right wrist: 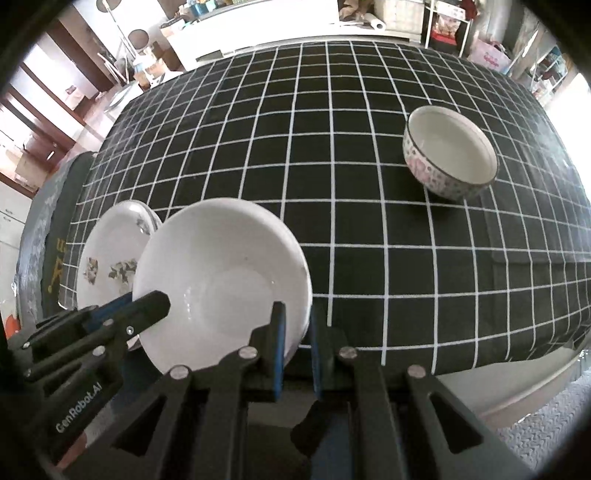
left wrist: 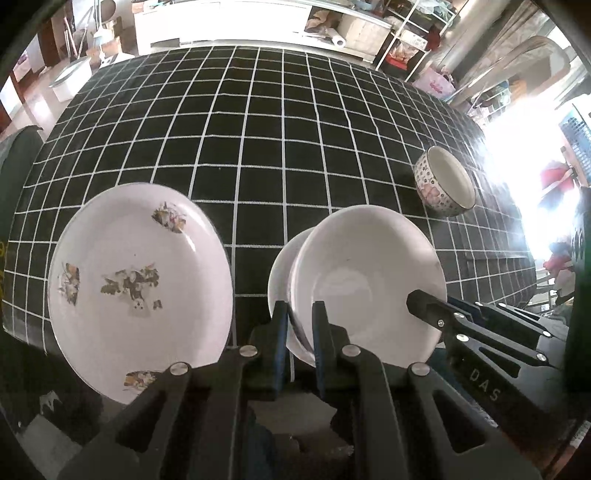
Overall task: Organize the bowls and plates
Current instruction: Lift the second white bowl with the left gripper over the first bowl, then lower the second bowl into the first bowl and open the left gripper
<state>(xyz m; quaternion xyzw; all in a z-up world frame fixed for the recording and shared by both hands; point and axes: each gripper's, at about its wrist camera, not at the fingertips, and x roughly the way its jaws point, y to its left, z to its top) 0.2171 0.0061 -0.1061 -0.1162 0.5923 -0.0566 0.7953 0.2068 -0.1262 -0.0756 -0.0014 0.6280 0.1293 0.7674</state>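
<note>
a black white-gridded cloth [right wrist: 369, 229] covers the counter before cluttered shelves [left wrist: 399, 33]; both the left gripper [left wrist: 300, 332] and right gripper [right wrist: 296, 332] clamp the white bowl [right wrist: 221, 280], and only the left view shows a second dish [left wrist: 282, 273] behind it.

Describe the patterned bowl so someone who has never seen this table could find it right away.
Start at the black tablecloth with its white grid. The patterned bowl stands alone and upright on the far right side, apart from the crockery near the front edge. Unlike the plain white bowl and the flat floral plate, it has a speckled outside wall.
</note>
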